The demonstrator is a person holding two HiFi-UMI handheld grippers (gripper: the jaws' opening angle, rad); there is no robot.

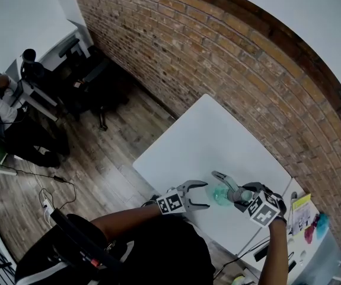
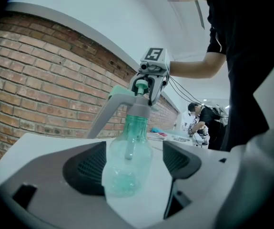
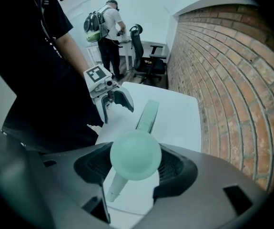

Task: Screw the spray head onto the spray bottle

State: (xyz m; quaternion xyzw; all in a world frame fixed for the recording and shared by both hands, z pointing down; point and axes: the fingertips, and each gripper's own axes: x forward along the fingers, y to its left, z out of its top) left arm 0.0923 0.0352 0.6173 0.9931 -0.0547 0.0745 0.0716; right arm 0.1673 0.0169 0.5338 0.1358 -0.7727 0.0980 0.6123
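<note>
Threading appears under way: the right tool (image 3: 136,168) is clenched on the spray head (image 2: 127,101) atop the upright spray bottle (image 2: 127,161). The left tool (image 1: 207,195) is released, short of the bottle. Likely next: clamp the bottle, then twist.

The spray bottle (image 2: 127,161) was translucent green plastic, smooth and faintly glossy. The spray head (image 2: 122,104) on it was matt grey plastic with a pale green cap. The desk (image 1: 206,141) had a smooth, matt white top. The left gripper (image 1: 204,195) and right gripper (image 1: 238,196) had smooth pale grey plastic shells and dark, matt, finely ribbed pads (image 2: 86,168). The far brick wall (image 1: 217,58) was rough and red-brown. The floor (image 1: 105,159) at left showed worn wood planks.
</note>
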